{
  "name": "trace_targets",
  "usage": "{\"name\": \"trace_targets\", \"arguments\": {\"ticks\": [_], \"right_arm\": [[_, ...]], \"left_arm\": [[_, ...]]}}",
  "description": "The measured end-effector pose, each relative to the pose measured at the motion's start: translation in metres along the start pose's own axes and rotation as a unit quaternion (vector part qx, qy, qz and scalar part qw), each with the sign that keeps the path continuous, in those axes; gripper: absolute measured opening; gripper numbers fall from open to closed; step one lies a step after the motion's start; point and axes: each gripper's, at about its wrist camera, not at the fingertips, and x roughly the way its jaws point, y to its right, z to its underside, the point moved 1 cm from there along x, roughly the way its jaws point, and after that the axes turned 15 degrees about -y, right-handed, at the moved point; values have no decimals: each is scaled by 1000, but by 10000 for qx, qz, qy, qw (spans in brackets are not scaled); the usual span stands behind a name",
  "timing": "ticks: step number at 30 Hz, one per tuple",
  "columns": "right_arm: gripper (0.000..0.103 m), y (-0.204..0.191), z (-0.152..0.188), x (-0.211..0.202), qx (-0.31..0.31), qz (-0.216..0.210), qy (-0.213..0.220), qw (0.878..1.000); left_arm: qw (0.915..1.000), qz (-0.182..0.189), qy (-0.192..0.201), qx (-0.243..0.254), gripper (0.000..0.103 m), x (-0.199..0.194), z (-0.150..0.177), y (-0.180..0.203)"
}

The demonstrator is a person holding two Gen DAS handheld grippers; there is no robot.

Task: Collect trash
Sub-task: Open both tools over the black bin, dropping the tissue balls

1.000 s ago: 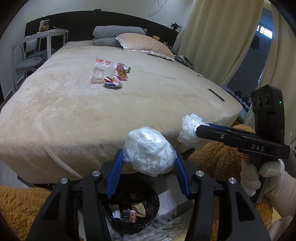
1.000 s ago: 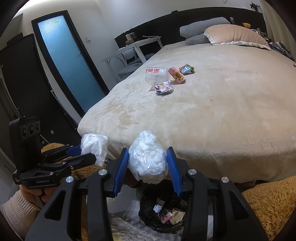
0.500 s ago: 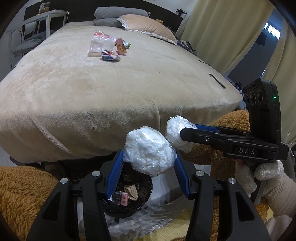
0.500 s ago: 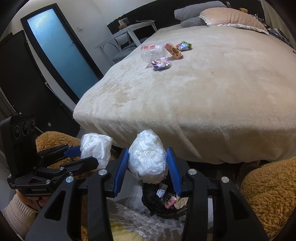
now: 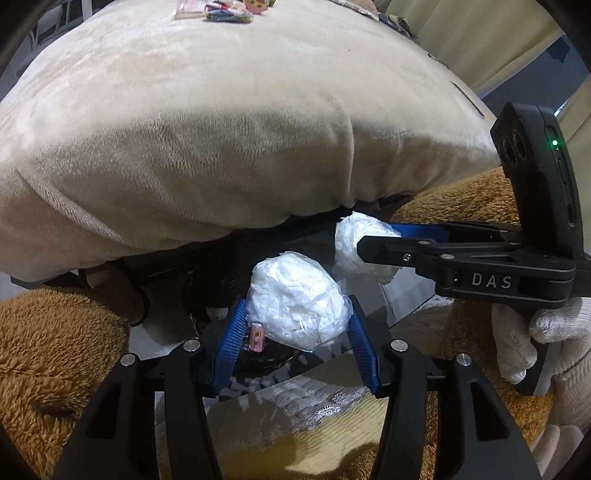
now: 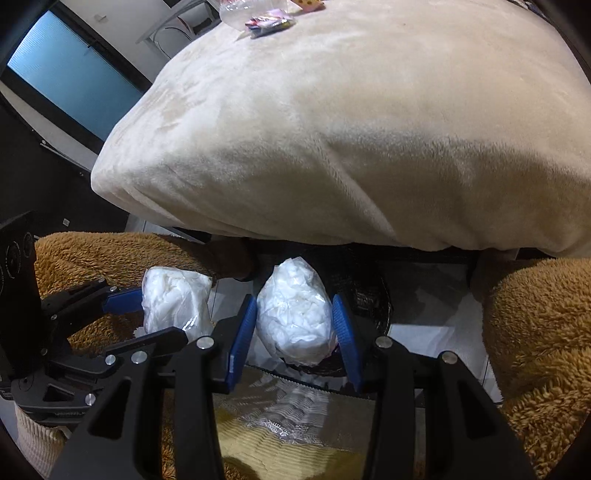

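Observation:
My left gripper is shut on a crumpled white plastic bag, pressed between its blue pads. My right gripper is shut on a second white plastic wad. Each gripper also shows in the other's view: the right gripper with its wad at the right, the left gripper with its wad at the left. Both wads hang just above a black trash bin on the floor, with a pink wrapper inside. The same bin lies behind the right wad.
A bed with a beige plush blanket overhangs the bin. More wrappers and a clear plastic bottle lie on the bed's far part. Brown fuzzy rugs flank the bin. A gloved hand holds the right gripper.
Both grippers have sunk and tipped downward with their wads, from level with the bed's edge to just over the bin. The bed's top has slid up out of view.

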Motion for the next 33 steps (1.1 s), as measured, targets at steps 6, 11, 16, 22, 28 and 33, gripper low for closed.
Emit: {"name": "trace_targets", "arguments": {"ticks": [6, 11, 16, 22, 28, 33], "right_arm": [[44, 5, -5, 11, 122, 86, -212, 9997], [44, 9, -10, 24, 250, 131, -522, 9982], [44, 9, -16, 39, 287, 200, -864, 9956], [44, 12, -14, 48, 360, 203, -1016, 9940], [44, 14, -16, 55, 455, 214, -1145, 9921], [45, 18, -21, 57, 466, 235, -1244, 9909]], "left_arm": [[9985, -116, -506, -190, 53, 25, -8, -9], [9960, -209, -799, -343, 53, 37, -11, -15], [9932, -292, -1029, -467, 53, 49, -12, -21], [9908, -368, -1186, -546, 53, 56, -12, -22], [9877, -396, -1408, -561, 53, 68, -12, -23], [9866, -434, -1432, -647, 57, 70, -13, -26]]}}
